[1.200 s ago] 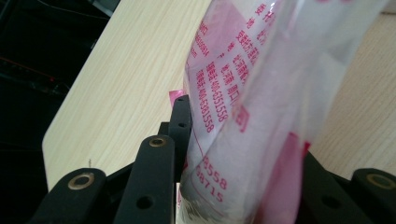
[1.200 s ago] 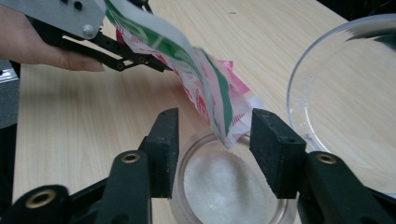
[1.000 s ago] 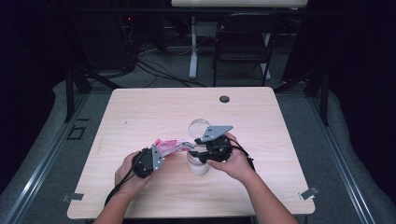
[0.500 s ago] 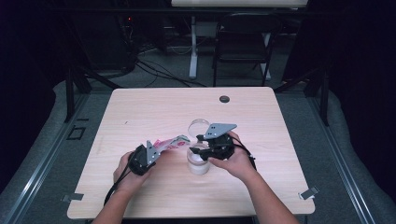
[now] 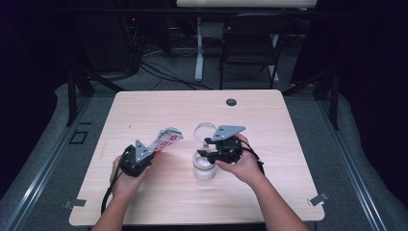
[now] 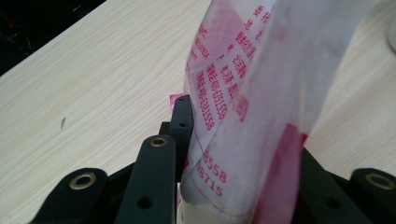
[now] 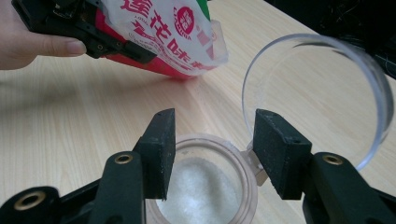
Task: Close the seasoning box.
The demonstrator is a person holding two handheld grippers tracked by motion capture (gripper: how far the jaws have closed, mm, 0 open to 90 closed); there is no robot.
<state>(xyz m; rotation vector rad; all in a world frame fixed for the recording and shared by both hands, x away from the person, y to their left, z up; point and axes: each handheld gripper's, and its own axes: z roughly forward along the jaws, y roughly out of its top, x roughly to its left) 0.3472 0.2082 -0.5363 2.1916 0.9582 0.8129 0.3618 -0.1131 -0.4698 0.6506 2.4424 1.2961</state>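
Bag (image 5: 166, 139) has swung left, clear of the jar (image 5: 204, 166); right gripper (image 5: 208, 148) unmoved.
Left gripper (image 5: 155, 146) clamps the bag, long axis angled up-right at the jar; right jaws look pressed on the jar rim, lid (image 5: 204, 131) hinged open behind.

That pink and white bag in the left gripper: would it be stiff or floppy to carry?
Probably floppy: the bag is thin, see-through film that creases and folds where the left gripper pinches it. It likely feels light, since it juts out above the table without sagging. The glossy film might slip in a loose grip.
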